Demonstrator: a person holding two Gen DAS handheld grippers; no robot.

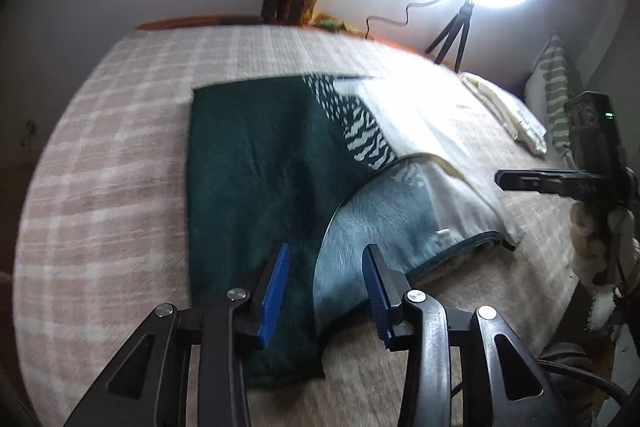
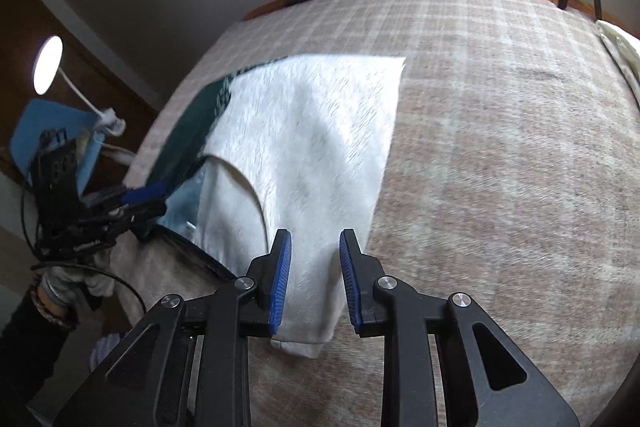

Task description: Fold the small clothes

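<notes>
A small sleeveless garment (image 1: 256,163), dark green on one half and white on the other (image 2: 312,131), with a zebra-pattern panel (image 1: 360,131), lies flat on the checked blanket. My left gripper (image 1: 326,263) is open just above the green shoulder strap by the neckline (image 1: 380,211). My right gripper (image 2: 315,251) is open over the white shoulder strap (image 2: 304,343). The left gripper also shows in the right wrist view (image 2: 136,199), and the right gripper shows at the right edge of the left wrist view (image 1: 504,181).
The beige checked blanket (image 2: 500,147) covers the bed. A bright ring light on a tripod (image 1: 452,43) stands at the far edge. Folded pale cloths (image 1: 508,111) and a green-striped pillow (image 1: 554,87) lie at the right.
</notes>
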